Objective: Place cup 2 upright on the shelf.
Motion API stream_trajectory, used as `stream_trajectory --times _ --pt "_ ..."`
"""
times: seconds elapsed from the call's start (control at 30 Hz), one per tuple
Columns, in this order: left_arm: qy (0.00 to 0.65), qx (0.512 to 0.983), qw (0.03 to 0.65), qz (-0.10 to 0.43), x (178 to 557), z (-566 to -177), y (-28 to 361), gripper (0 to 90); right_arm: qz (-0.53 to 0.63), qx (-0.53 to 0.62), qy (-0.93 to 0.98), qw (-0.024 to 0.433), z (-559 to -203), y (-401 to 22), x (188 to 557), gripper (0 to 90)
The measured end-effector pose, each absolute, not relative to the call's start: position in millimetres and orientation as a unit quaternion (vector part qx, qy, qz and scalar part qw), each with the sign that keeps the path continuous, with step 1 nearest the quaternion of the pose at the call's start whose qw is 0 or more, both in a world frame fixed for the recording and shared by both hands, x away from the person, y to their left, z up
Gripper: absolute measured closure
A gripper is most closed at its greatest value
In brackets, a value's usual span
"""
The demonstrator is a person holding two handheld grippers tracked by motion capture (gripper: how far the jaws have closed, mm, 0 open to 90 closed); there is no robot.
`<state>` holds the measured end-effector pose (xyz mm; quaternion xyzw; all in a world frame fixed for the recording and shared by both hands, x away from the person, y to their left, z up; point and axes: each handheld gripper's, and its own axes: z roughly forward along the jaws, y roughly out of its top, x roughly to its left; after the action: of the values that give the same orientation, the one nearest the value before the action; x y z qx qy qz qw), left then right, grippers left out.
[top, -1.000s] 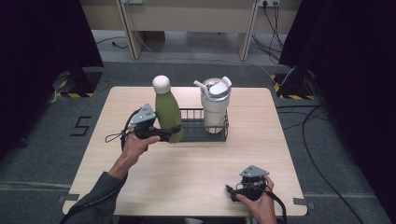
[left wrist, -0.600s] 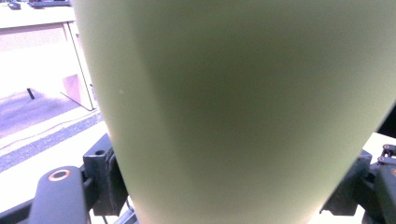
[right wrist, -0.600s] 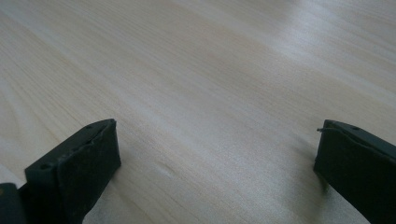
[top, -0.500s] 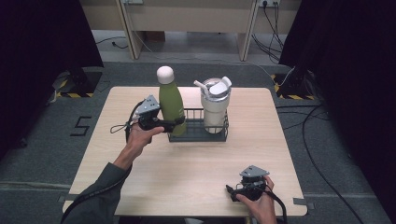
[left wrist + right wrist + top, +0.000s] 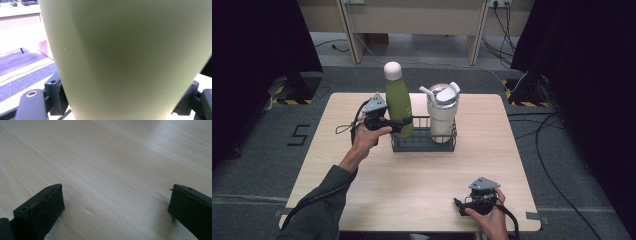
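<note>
left gripper clamped on green bottle at lower body | bottle upright between jaws, over near-left end of wire basket, beside white tumbler | likely rigid, smooth, slippery, top-heavy; best gripped mid-body | right gripper open, empty, resting on table

Location type: a lab-style recording bay — not a home. Indicators: a single light wooden table on grey carpet floor, black curtains on both sides, loose cables across the floor, yellow-black hazard tape, and a taped "5" floor marker.
</note>
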<state>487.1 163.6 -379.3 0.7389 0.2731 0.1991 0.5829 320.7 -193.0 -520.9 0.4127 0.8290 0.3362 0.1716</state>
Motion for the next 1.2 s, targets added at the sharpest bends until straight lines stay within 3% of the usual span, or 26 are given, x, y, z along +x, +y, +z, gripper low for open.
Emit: stream_trajectory --times 1.2 --pt "0.299 0.745 0.561 0.202 522 -418 144 20.5 0.337 0.413 0.829 0.172 -521 -193 321 0.4"
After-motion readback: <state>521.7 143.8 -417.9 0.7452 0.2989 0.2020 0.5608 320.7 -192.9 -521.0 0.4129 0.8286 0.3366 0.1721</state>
